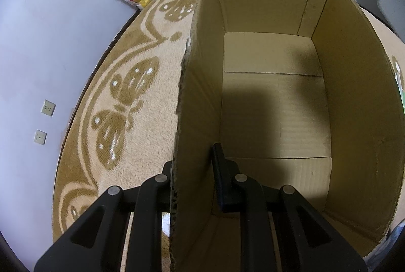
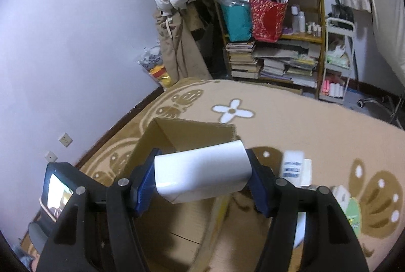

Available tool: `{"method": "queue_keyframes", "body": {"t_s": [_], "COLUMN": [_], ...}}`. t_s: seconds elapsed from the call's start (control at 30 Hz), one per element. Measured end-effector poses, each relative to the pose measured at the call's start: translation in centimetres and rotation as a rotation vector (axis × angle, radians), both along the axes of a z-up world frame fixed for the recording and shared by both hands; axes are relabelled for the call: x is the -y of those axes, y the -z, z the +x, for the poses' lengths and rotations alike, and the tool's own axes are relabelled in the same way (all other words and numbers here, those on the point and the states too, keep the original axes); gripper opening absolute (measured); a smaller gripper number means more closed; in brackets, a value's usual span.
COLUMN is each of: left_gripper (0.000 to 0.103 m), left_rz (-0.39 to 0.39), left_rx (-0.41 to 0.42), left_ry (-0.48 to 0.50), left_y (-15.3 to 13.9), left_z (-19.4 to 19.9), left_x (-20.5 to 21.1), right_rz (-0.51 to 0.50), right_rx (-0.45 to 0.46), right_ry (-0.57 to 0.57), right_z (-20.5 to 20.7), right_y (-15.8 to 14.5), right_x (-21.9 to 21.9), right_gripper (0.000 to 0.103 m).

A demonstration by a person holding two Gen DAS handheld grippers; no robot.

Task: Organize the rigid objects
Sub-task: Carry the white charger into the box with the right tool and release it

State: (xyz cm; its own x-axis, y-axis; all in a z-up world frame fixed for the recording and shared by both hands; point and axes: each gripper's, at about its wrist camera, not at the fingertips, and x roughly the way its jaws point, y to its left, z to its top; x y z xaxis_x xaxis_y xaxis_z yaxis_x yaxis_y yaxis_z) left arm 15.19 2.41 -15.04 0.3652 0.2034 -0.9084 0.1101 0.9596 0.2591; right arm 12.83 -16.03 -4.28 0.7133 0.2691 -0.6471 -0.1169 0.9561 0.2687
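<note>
2 jaws straddle the cardboard box (image 1: 276, 99) wall; floor bare.

Cardboard box (image 1: 276, 99): matt brown corrugated board, ribbed floor, ragged cut rims. Rug (image 1: 141, 104): tan and cream pile, fuzzy cloth. White box (image 2: 201, 174): smooth card, slight sheen. Left gripper (image 1: 195, 178) and right gripper (image 2: 202, 180): matt black plastic, dull metal pins; right pads (image 2: 145, 184) ridged blue.

Plain pale lavender wall (image 2: 76, 44) with two white wall sockets (image 1: 48, 107). Tan rug with brown butterfly pattern (image 1: 131, 104) covers floor. Cluttered wooden bookshelf (image 2: 273, 49) against far wall, white wire cart (image 2: 338, 61) just beside it. Dim indoor light.
</note>
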Motion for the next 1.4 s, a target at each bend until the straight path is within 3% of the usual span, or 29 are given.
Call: {"method": "queue_keyframes", "body": {"t_s": [0.33, 0.9, 1.23, 1.3, 1.33, 1.4], "left_gripper": [0.016, 0.015, 0.014, 0.014, 0.014, 0.014], "left_rz": [-0.019, -0.039, -0.050, -0.052, -0.049, -0.045], "left_rx": [-0.011, -0.023, -0.032, -0.032, -0.031, -0.030], "left_ry": [-0.003, -0.009, -0.022, -0.023, -0.022, -0.019], "left_y": [0.2, 0.2, 0.3, 0.2, 0.2, 0.2], "left_z": [0.0, -0.1, 0.1, 0.1, 0.1, 0.0], "left_x": [-0.1, -0.4, -0.7, -0.7, -0.7, -0.7], "right_rz": [0.063, 0.025, 0.117, 0.112, 0.109, 0.106], "right_rx": [-0.062, -0.067, -0.056, -0.055, -0.051, -0.043], "right_ry": [-0.008, -0.018, 0.025, 0.041, 0.052, 0.078], "right_z": [0.8, 1.6, 1.7, 1.4, 1.2, 0.8], "right_y": [2.8, 2.7, 1.7, 1.7, 1.6, 1.6], "right_x": [-1.4, -1.9, -0.1, 0.4, 0.7, 1.5], "right_gripper": [0.069, 0.070, 0.071, 0.078, 0.086, 0.090]}}
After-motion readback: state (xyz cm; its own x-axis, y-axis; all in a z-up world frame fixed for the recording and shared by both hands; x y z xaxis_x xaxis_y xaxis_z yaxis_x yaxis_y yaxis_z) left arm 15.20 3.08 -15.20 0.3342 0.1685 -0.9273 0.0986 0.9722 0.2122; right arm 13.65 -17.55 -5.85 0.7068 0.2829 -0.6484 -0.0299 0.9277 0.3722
